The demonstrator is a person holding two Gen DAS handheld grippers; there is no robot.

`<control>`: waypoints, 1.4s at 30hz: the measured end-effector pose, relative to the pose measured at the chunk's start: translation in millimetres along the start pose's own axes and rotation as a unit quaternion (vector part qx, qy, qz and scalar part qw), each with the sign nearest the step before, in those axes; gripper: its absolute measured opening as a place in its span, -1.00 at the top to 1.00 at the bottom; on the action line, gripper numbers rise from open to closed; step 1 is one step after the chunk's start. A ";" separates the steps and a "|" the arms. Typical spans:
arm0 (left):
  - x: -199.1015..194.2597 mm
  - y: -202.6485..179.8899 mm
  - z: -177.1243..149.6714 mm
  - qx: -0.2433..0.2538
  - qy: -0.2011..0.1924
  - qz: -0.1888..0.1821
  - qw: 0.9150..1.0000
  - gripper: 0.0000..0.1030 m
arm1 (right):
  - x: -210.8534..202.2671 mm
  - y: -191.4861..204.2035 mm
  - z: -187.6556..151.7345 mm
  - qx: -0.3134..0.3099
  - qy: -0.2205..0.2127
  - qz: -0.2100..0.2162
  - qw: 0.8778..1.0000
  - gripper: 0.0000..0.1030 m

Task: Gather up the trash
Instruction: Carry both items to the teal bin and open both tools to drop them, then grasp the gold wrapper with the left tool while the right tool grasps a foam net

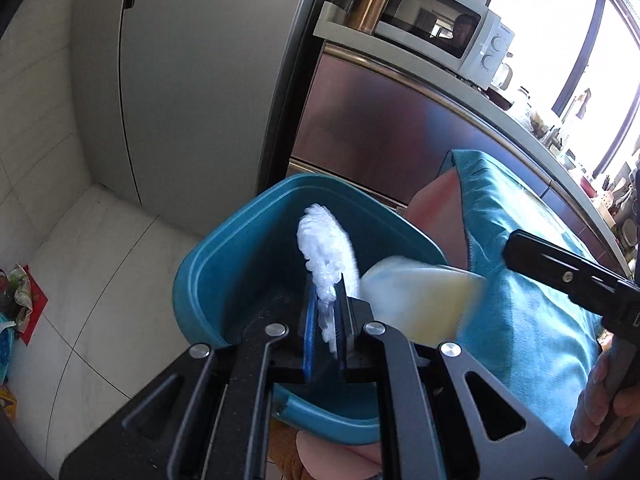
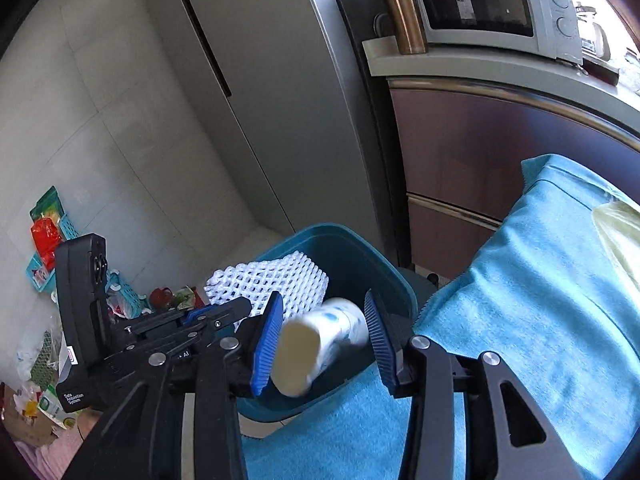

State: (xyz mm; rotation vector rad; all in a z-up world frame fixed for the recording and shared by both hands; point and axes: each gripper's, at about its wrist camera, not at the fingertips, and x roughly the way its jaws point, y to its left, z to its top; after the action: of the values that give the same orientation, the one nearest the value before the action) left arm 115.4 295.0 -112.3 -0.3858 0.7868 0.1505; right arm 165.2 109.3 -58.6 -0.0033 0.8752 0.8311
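A teal bin (image 1: 240, 248) stands on the floor beside a surface draped with a blue cloth (image 1: 520, 320); the bin also shows in the right wrist view (image 2: 360, 256). My left gripper (image 1: 326, 308) is shut on a white foam net (image 1: 326, 240) and holds it over the bin's opening; the net also shows in the right wrist view (image 2: 272, 280). My right gripper (image 2: 320, 344) is open above the bin. A white paper cup with blue spots (image 2: 320, 344) is blurred between its pads, apparently loose; it also shows in the left wrist view (image 1: 420, 304).
A grey fridge (image 2: 256, 80) stands behind the bin. A counter (image 2: 500, 68) holds a microwave (image 2: 492, 8) and a copper tumbler (image 2: 402, 12). Baskets and colourful packets (image 2: 52, 240) lie on the tiled floor at the left.
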 end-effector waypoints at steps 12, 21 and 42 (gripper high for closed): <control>23.9 -1.1 -14.2 0.008 0.023 0.007 1.000 0.47 | -13.7 -14.1 -15.8 0.025 -0.004 0.011 1.000 0.16; -29.2 -44.1 -18.8 0.058 -0.034 -0.037 0.997 0.12 | -95.9 -26.3 -45.6 0.020 -0.071 0.011 0.997 -0.06; -48.0 -277.1 -110.2 0.235 0.074 -0.291 0.924 -0.28 | -277.4 -150.3 -163.5 0.161 -0.188 -0.182 0.951 -0.18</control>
State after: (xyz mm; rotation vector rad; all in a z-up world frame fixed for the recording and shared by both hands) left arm 84.9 -2.6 -70.6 -0.1595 0.7972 -0.6255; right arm 52.8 -226.3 -26.3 0.2657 0.6128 0.3184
